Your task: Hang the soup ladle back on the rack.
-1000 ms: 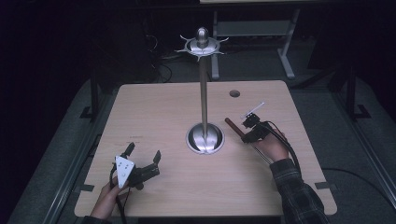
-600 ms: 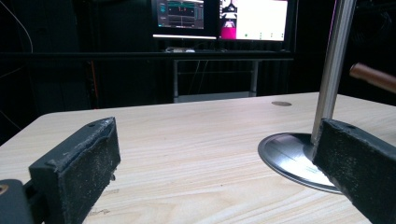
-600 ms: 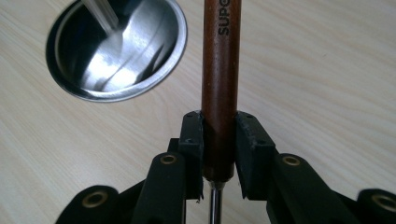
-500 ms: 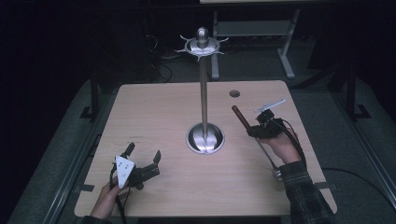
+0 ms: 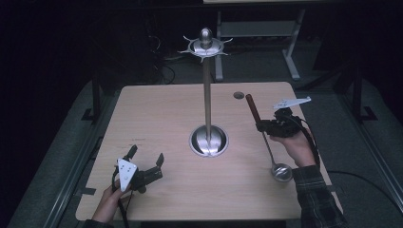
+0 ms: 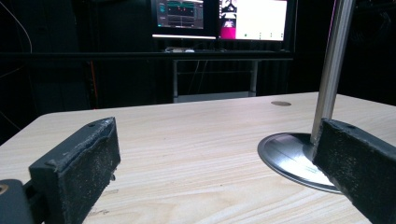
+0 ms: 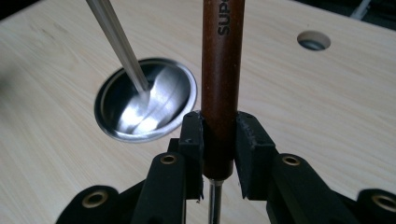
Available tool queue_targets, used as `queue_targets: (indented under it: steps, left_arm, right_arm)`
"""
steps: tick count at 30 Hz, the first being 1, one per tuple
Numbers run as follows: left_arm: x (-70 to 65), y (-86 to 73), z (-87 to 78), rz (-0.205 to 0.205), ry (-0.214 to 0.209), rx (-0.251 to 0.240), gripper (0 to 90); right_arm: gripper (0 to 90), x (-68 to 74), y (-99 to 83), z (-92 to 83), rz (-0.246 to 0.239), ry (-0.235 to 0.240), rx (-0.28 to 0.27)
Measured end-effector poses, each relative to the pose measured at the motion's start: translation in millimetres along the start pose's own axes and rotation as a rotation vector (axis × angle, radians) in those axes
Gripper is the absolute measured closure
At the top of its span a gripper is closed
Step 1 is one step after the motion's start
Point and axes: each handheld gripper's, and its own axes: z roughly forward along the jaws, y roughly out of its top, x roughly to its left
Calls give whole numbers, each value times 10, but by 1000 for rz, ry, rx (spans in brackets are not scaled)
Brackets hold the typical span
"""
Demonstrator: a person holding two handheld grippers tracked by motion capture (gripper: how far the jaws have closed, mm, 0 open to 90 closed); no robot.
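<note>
- Gripping a ladle [image 5: 260, 124] by its dark brown wooden handle [image 7: 221, 79], the right gripper [image 5: 264, 127] sits at the right side of the table [image 5: 161, 114], with the person's right hand [image 5: 297, 145] behind it.
- Right gripper view: both black pads [image 7: 192, 140] press on the handle from either side, near the handle's lower end, where the thin metal shaft [image 7: 214, 201] begins.
- High view: the handle points up and to the far left; the shaft runs down toward the near edge, and the steel bowl [image 5: 281, 172] hangs at the near right, just beside the plaid sleeve [image 5: 317, 199]. Whether the bowl touches the table cannot be told.
- Left gripper [image 5: 145, 160]: held low at the near left of the table by the left hand [image 5: 108, 202]. Its pads [image 6: 77, 175] stand wide apart with bare tabletop between them.
- Utensil stand [image 5: 207, 85]: upright at the table's centre, round steel base [image 5: 208, 141] on the wood, hooked crown [image 5: 205, 45] at the top. It stands between the two grippers, apart from both.
- A round hole [image 5: 238, 95] lies in the tabletop at the far right, beyond the ladle's handle.
</note>
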Motion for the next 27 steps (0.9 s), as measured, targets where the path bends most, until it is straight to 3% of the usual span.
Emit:
queue_targets:
  steps: [4, 12, 27]
  left_arm:
    - [0, 0, 0, 0, 0, 0, 2]
    - [0, 0, -1, 0, 0, 0, 2]
    - [-4, -1, 3, -8, 1, -5, 2]
  right_arm:
    - [735, 3, 14, -66, 8, 43, -58]
    - [735, 64, 58, -168, -34, 85, -150]
    - [734, 197, 242, -350, -67, 133, -250]
